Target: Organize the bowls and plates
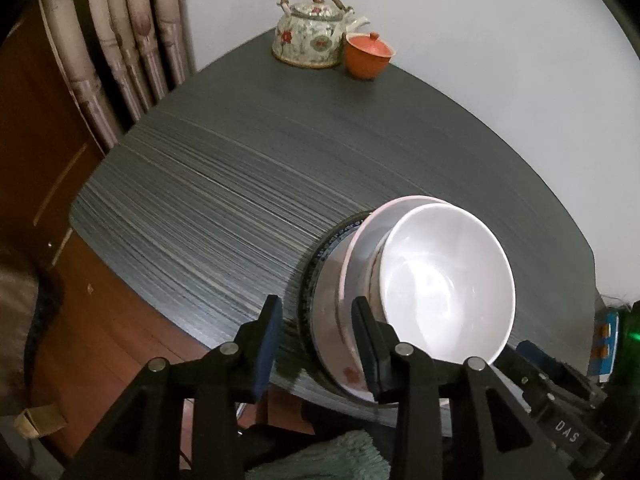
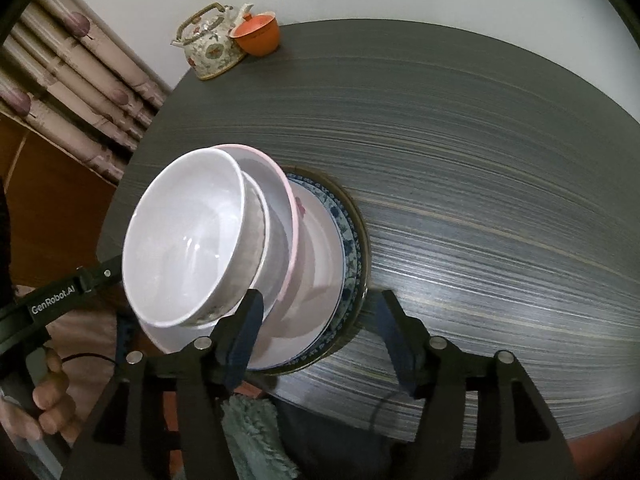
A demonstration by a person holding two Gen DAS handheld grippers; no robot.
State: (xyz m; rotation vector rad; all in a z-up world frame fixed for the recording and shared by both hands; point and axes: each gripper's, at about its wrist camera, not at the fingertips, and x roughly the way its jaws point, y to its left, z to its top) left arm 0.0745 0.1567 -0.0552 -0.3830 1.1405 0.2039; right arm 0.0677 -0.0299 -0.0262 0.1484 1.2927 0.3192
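In the left wrist view, the left tool (image 1: 318,350) fills the bottom of the frame with its jaws parted and nothing pinched between them. Its right finger stands in front of the near rim of a stack of dishes at lower right; whether it touches the rim is unclear. The stack sits on the grey table (image 1: 224,200) near its front edge: a white bowl (image 1: 444,284) on top, a pink-rimmed plate (image 1: 362,240) beneath it, and a blue-patterned plate (image 1: 320,264) at the bottom. At the top centre, in the far corner of the table, a flowered teapot (image 1: 310,36) stands just beside an orange lidded cup (image 1: 366,56).

In the right wrist view, the right tool (image 2: 320,340) is at the bottom, jaws spread and empty. Its left finger is in front of the stack's near edge, the right one over bare table. The white bowl (image 2: 188,236) sits left of centre on the pink-rimmed plate (image 2: 288,216), over the blue-patterned plate (image 2: 348,248). The teapot (image 2: 210,46) and orange cup (image 2: 258,34) are at upper left. At the lower left edge, a hand (image 2: 40,400) grips the left tool's handle.
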